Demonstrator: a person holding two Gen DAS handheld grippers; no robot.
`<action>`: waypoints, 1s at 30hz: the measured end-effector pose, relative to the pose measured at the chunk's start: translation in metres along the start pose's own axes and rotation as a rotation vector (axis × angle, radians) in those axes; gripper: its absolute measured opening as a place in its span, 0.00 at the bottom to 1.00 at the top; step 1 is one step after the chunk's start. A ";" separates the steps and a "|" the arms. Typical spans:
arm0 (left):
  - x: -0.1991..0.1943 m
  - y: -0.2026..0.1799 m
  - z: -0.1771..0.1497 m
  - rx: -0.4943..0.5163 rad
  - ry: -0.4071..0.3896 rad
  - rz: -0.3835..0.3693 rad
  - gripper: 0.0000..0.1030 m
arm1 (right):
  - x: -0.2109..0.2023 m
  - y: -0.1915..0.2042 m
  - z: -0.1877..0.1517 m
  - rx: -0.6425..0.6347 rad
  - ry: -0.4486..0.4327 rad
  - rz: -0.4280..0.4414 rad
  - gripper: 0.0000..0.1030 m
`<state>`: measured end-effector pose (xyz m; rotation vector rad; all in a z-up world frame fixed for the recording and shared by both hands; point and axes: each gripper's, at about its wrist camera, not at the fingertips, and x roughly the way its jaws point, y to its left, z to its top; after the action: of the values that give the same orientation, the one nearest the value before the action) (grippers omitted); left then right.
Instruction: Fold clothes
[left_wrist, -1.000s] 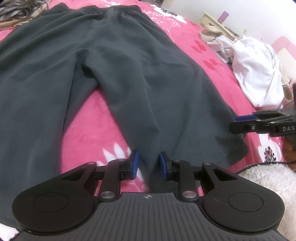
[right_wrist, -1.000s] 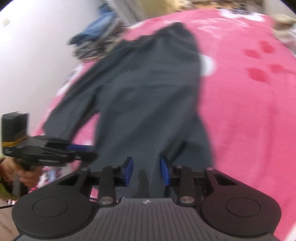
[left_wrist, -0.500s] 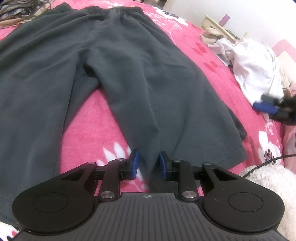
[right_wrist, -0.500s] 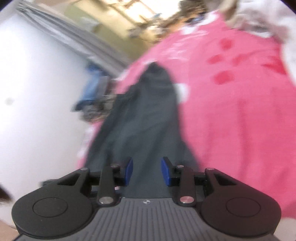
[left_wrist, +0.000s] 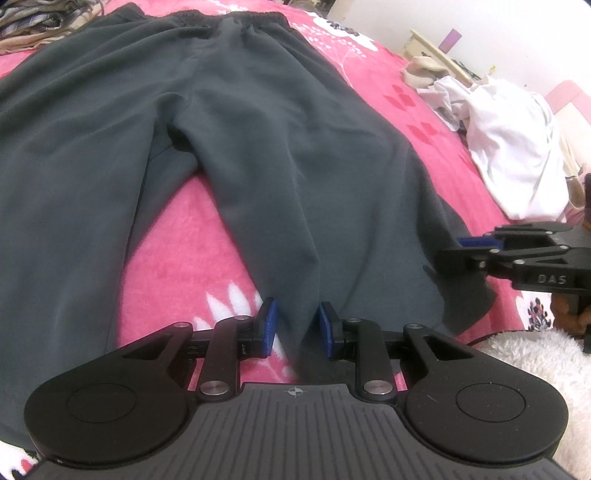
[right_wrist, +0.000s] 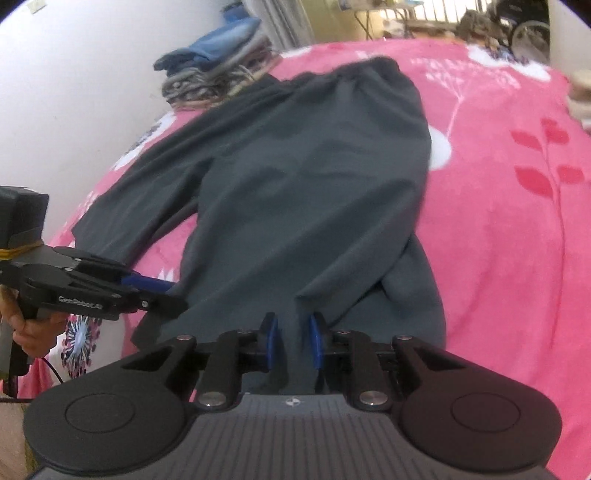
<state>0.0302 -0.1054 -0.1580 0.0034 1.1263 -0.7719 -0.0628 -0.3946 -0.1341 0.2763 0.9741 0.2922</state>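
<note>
Dark grey trousers (left_wrist: 258, 147) lie spread flat on a pink flowered blanket (left_wrist: 177, 266), waistband at the far end. My left gripper (left_wrist: 297, 325) sits at the inner hem corner of the right-hand leg, blue pads closed on a pinch of cloth that narrows between them. In the right wrist view the same trousers (right_wrist: 314, 177) run away from me. My right gripper (right_wrist: 293, 343) is shut on the outer hem corner, and the cloth tents up into it. Each gripper shows in the other's view: the right gripper (left_wrist: 456, 247), the left gripper (right_wrist: 173, 295).
A heap of white garments (left_wrist: 517, 147) lies on the blanket to the right. A stack of folded clothes (right_wrist: 214, 70) stands by the white wall at the far left. A white fluffy cloth (left_wrist: 535, 362) is at the near right. A hand (right_wrist: 26, 325) holds the left gripper's handle.
My right gripper swung up and away, then came back down to the hem's outer corner, and its fingers narrowed onto the cloth. My left gripper stayed at the inner hem corner.
</note>
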 end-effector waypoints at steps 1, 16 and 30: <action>0.000 0.000 0.000 0.000 0.000 0.000 0.24 | 0.001 0.001 0.001 -0.011 -0.001 0.004 0.21; -0.022 -0.043 0.048 0.196 -0.110 -0.024 0.29 | 0.021 0.023 0.021 -0.194 0.025 0.098 0.25; 0.043 -0.040 0.051 0.164 0.027 -0.089 0.29 | -0.040 0.009 0.013 -0.109 -0.038 0.151 0.46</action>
<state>0.0578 -0.1784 -0.1542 0.1021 1.0914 -0.9440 -0.0739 -0.4023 -0.0934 0.2550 0.8984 0.4747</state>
